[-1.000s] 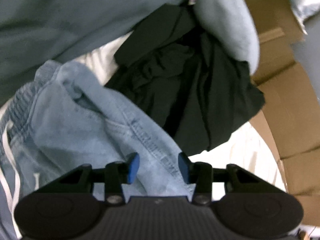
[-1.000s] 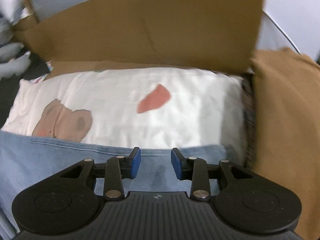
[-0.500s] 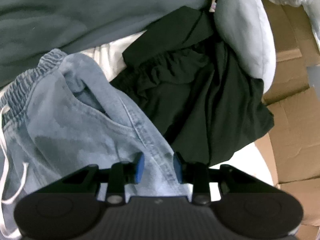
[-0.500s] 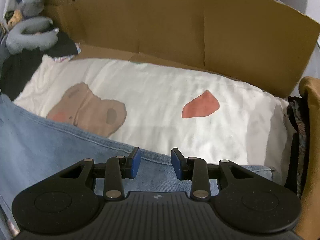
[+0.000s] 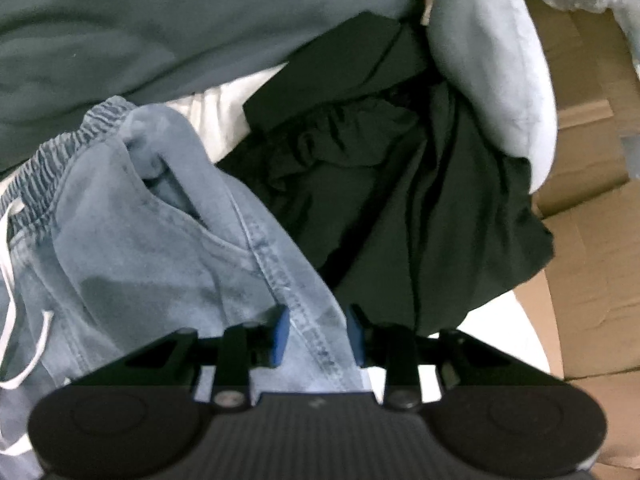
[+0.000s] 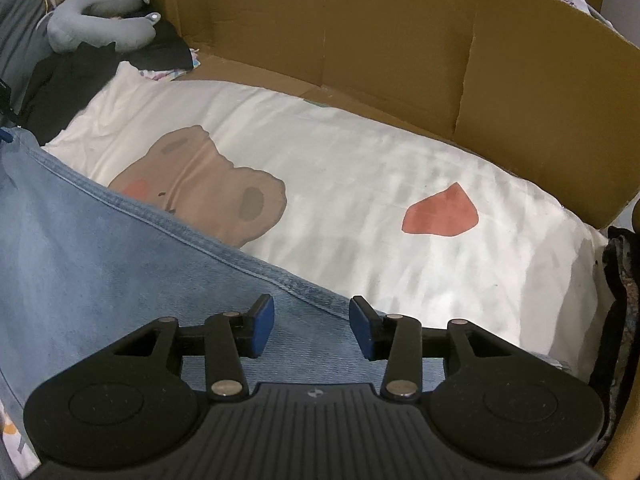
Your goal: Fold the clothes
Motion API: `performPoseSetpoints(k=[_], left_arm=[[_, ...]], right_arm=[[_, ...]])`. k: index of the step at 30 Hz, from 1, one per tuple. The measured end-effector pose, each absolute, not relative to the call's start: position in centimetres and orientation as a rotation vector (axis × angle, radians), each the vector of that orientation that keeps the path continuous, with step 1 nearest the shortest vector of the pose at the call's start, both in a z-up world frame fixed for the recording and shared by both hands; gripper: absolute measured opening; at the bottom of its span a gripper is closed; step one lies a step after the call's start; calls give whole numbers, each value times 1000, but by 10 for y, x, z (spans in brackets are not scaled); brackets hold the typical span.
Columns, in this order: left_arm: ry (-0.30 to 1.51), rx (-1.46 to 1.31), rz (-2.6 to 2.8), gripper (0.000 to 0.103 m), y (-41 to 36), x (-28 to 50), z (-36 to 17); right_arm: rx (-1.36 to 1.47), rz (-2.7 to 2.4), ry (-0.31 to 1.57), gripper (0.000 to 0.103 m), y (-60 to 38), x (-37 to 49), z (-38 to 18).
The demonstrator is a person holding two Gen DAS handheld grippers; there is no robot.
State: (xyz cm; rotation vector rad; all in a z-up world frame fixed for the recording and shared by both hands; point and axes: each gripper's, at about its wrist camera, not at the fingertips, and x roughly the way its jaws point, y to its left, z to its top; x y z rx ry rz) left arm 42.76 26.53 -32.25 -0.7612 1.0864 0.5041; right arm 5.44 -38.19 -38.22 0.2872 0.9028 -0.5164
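On the white bedsheet (image 6: 360, 184), the left gripper (image 5: 316, 336) closes, pinching the jeans (image 5: 160, 264) seam, while the right gripper (image 6: 312, 328) spreads open above them.

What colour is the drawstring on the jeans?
White; the drawstring shows best in the left wrist view.

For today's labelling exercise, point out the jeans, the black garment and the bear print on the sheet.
jeans (image 5: 152, 256): left wrist view, on the pocket area.
black garment (image 5: 400, 184): left wrist view, on its crumpled middle.
bear print (image 6: 208, 184): right wrist view, on the brown face.
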Motion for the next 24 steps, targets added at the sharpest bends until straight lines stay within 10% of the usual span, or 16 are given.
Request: performPoseSetpoints(k=[24], left_arm=[[1092,-861,612,22,273,437,-372]], right_arm=[[86,-333,974,56,-370,92,-395]])
